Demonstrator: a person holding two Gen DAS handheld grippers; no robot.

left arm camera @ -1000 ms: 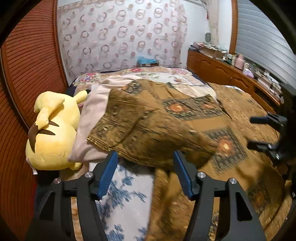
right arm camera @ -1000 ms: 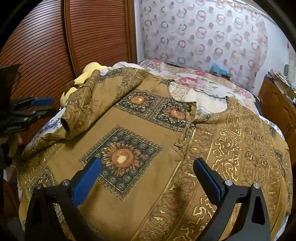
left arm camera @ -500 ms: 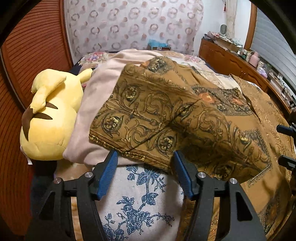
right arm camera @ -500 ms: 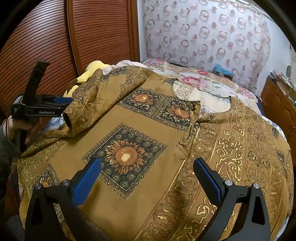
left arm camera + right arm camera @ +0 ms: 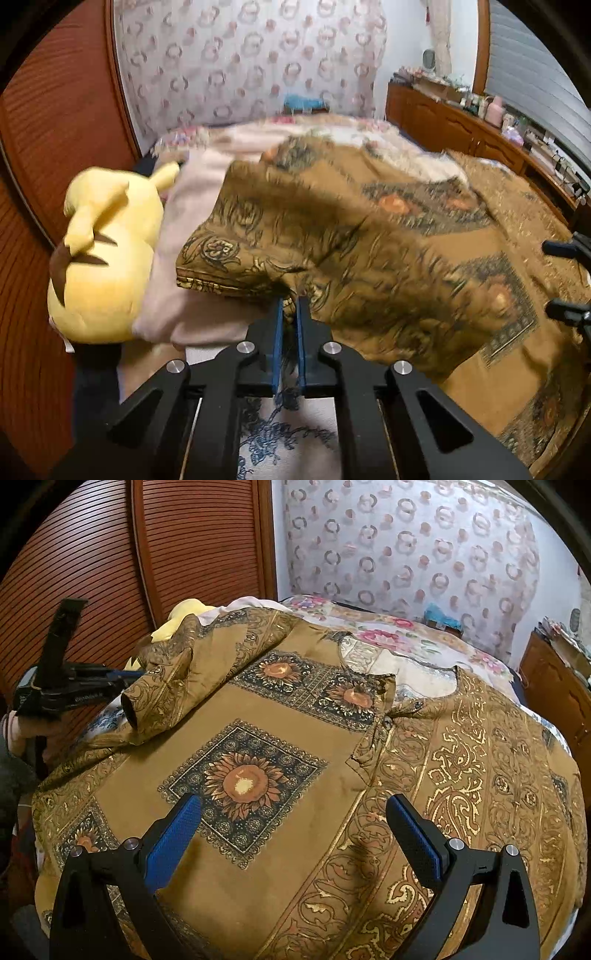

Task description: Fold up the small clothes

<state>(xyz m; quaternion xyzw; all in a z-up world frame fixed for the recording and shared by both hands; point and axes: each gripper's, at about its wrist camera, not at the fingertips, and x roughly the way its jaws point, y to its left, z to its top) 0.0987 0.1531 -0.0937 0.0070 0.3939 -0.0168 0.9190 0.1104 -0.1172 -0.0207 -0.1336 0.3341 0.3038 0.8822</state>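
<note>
A brown shirt (image 5: 295,746) with sunflower squares and gold scrollwork lies spread over the bed. Its left sleeve (image 5: 295,236) is folded up over the body, cuff opening (image 5: 129,709) facing the bed edge. My left gripper (image 5: 290,301) is at that cuff; its jaws are closing, and the blue pads pinch the cuff's lower hem between them. In the right wrist view the left gripper (image 5: 123,674) reaches the sleeve from the left, held by a hand. My right gripper (image 5: 293,805) hovers open above the shirt's lower front, nothing between its fingers, and shows at the right edge (image 5: 548,277).
A yellow plush toy (image 5: 103,251) and a pale pink cloth (image 5: 177,266) lie left of the sleeve. Blue floral bedding (image 5: 280,435) shows under the left gripper. A slatted wooden wardrobe (image 5: 184,554) stands at the left, a cluttered wooden dresser (image 5: 461,125) at the right.
My left gripper moved forward to the sleeve cuff and went from wide open to shut on its hem. The right gripper stayed in place and open.
</note>
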